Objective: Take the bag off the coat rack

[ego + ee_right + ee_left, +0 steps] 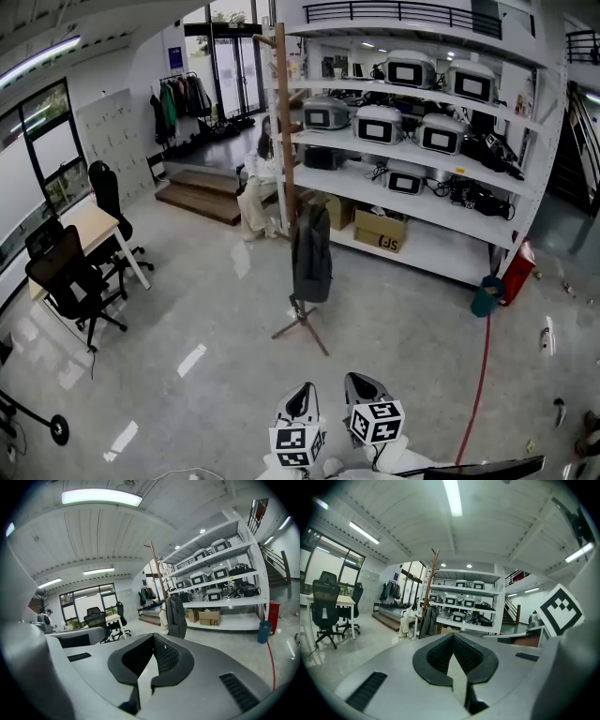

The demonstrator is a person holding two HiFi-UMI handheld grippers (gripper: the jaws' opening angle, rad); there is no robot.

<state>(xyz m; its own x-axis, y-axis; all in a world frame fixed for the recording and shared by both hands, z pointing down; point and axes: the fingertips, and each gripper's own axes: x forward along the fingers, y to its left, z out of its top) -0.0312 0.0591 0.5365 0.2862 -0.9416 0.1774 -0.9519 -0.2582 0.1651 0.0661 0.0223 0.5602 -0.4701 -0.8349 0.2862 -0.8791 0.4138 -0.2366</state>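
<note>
A dark bag (311,255) hangs from a wooden coat rack (283,131) that stands on a tripod foot in the middle of the floor. Both grippers are far short of it, at the bottom edge of the head view. My left gripper (304,392) and my right gripper (362,381) point toward the rack, side by side, both shut and empty. The left gripper view shows the bag (428,621) small beyond my shut left gripper (453,641), under the rack (430,581). In the right gripper view the bag (176,617) hangs beyond my shut right gripper (153,640).
White shelving (441,202) with several boxy devices and cardboard boxes stands behind the rack. A person in white (261,183) sits just behind the pole. A desk (89,230) with black office chairs (66,281) is at the left. A red hose (480,375) and a teal bin (487,296) lie at the right.
</note>
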